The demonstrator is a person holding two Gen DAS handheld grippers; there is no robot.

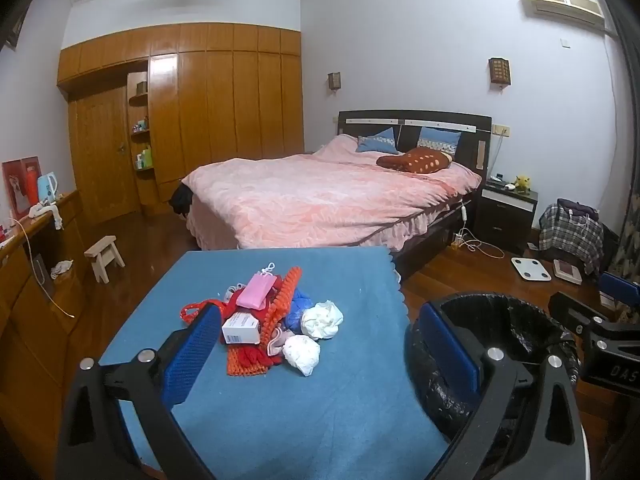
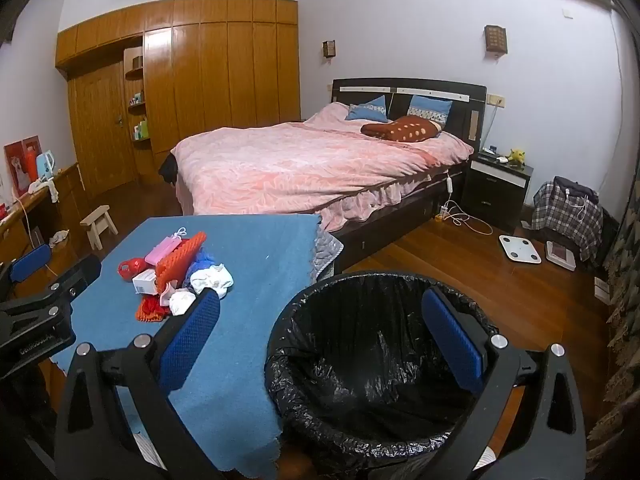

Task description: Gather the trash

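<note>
Trash pile (image 1: 276, 320) mid table (image 1: 320, 408), bin (image 2: 372, 344) just beside. Tissue wads (image 1: 322, 320) look light, squishy, so pinch middle. Box (image 1: 242, 330) stiffer. Left hand-held gripper (image 1: 320, 352) and right hand-held gripper (image 2: 320, 336) both wide open, empty.

Left tool (image 1: 320, 354): two black Y-shaped arms, each ending in a blue pad with a fine dimpled texture, and round silver screws at the arm joints. Right tool (image 2: 324, 334) is built the same way, with black arms, blue textured pads (image 2: 188, 344) and silver screws. Each tool's black body carries white lettering, only partly readable from the other's camera.
</note>
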